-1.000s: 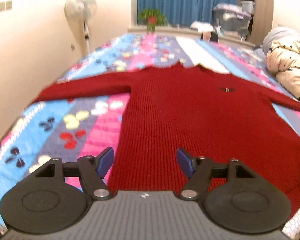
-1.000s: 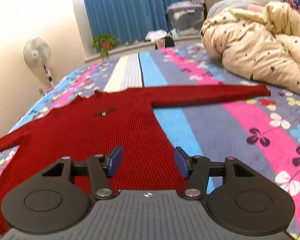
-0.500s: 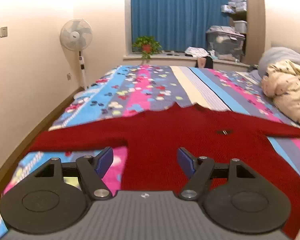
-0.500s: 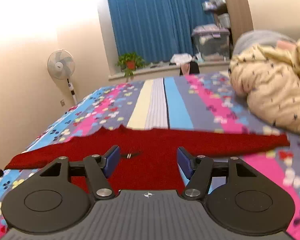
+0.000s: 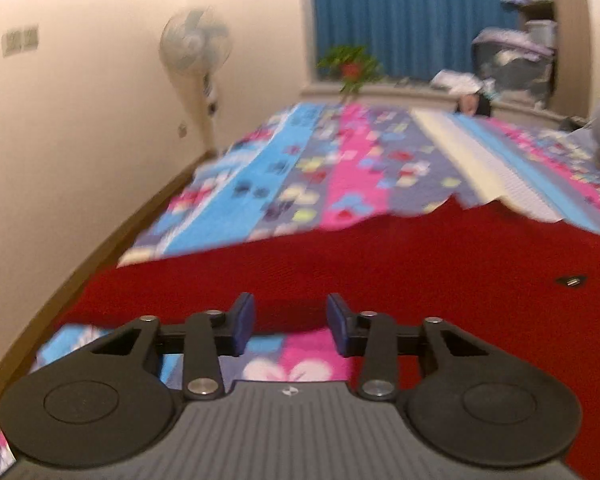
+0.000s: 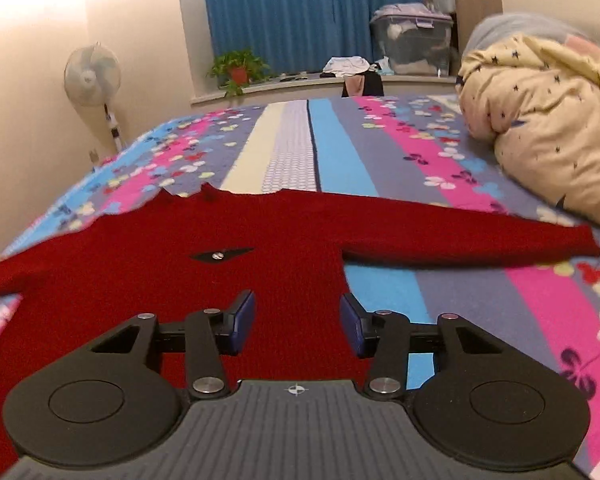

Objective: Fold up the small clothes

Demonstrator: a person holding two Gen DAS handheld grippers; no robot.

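A red knit sweater (image 5: 420,272) lies flat, front up, on a striped flowered bedspread (image 5: 352,168), sleeves spread sideways. My left gripper (image 5: 291,322) hovers at the lower edge of the sweater's left sleeve, close to the armpit. Its jaws are closing, and only sleeve edge and bedspread show in the gap. In the right wrist view the sweater (image 6: 140,272) fills the lower left, with its right sleeve (image 6: 480,240) stretching right. My right gripper (image 6: 297,322) is over the body's right side below that armpit. Its jaws are closing too, pads apart, pressing nothing.
A cream star-printed duvet (image 6: 548,120) is heaped on the bed's right side. A standing fan (image 5: 196,44) and the wall with its baseboard (image 5: 60,160) run along the left bed edge. A potted plant (image 6: 240,68) and storage box (image 6: 412,40) sit by the blue curtain.
Both grippers moved sideways outward over the sweater, the left toward the left sleeve, the right toward the right armpit. Both pairs of jaws stand narrower than before.
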